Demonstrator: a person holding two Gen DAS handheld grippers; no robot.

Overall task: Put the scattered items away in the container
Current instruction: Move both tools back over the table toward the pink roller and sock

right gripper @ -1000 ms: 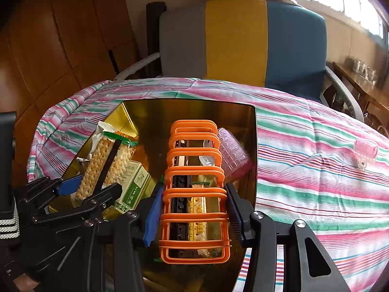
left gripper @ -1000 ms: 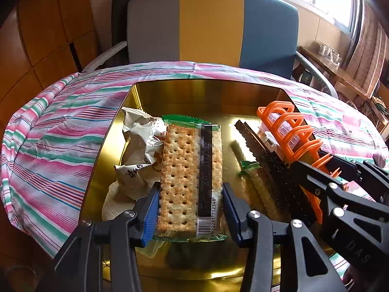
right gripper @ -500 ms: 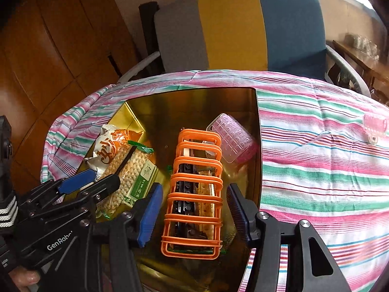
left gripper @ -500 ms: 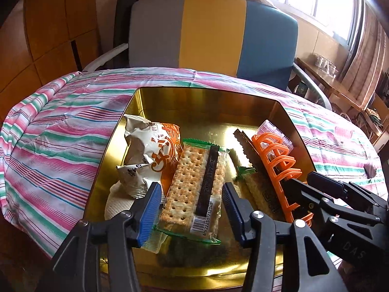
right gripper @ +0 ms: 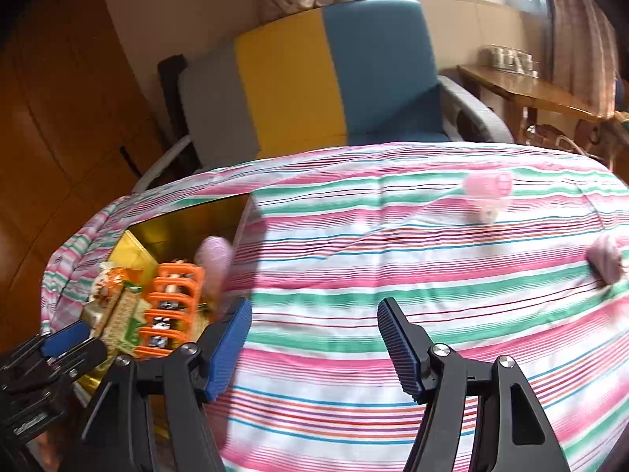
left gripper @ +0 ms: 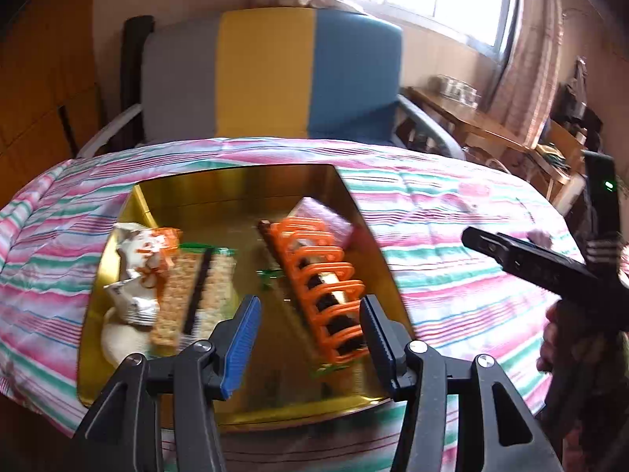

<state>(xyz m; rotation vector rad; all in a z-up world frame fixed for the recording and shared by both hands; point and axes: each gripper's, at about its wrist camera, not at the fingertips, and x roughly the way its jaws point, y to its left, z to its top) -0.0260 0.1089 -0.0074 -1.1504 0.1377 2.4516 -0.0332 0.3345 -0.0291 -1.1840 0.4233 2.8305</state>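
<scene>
Both the left gripper [left gripper: 306,338] and right gripper [right gripper: 314,348] have released (jaws just widened) and backed off the tin [left gripper: 236,401].

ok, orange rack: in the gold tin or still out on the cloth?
In. The orange rack lies inside the gold tin, beside the cracker pack. Neither tongs touch it.
</scene>
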